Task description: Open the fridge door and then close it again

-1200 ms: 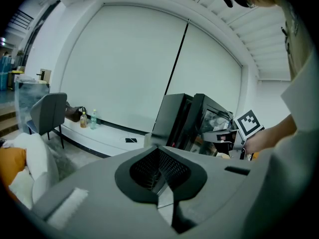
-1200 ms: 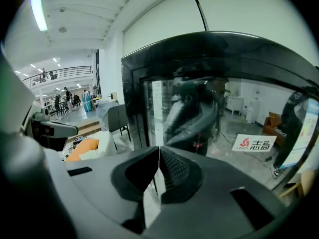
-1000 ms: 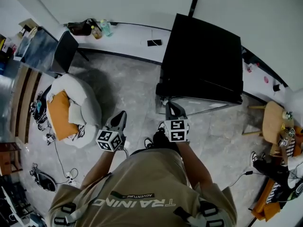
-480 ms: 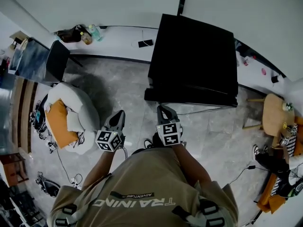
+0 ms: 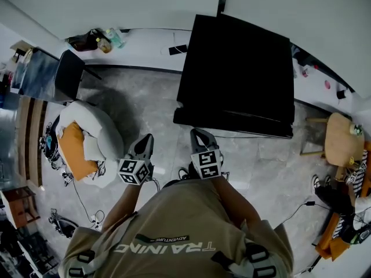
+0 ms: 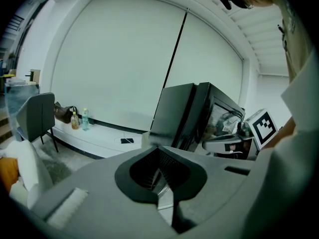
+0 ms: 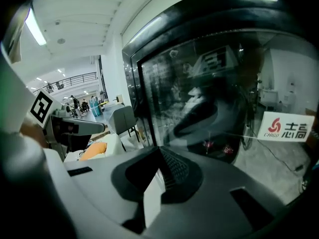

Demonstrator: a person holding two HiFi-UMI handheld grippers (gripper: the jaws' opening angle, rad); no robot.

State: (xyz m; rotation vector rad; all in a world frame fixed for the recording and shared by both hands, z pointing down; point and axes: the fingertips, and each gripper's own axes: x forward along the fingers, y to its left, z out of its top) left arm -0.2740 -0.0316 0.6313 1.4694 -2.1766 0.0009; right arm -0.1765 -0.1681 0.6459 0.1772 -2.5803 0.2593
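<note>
fridge [image 5: 235,68]: big black one, back against the white wall and right in front of the person. Its glass door faces them and looks shut.
left tongs [image 6: 158,148]: pressed together with nothing in them. They're up in the air off the fridge's left front corner, not touching it.
right tongs [image 7: 159,149]: pressed together too, and empty. They point straight at the glass door from close up, but I can't make out any contact.
door glass: dark and full of reflections. There's a white sticker [image 7: 288,126] with a red logo over on the right.
person: tan shirt [image 5: 179,225], holding both tongs side by side.
ledge [image 5: 145,44]: low and white, runs along the wall left of the fridge. It's got a brown bag [image 6: 62,112], two bottles [image 6: 75,119] and a phone [image 6: 126,140] on it.
chair [image 5: 66,74]: grey, standing by the ledge's left end.
beanbag [image 5: 95,126]: white, with an orange cushion [image 5: 72,143] on it. It sits on the floor left of the left tongs.
round desk [image 5: 341,143]: wooden, off to the right and well apart from the fridge.
</note>
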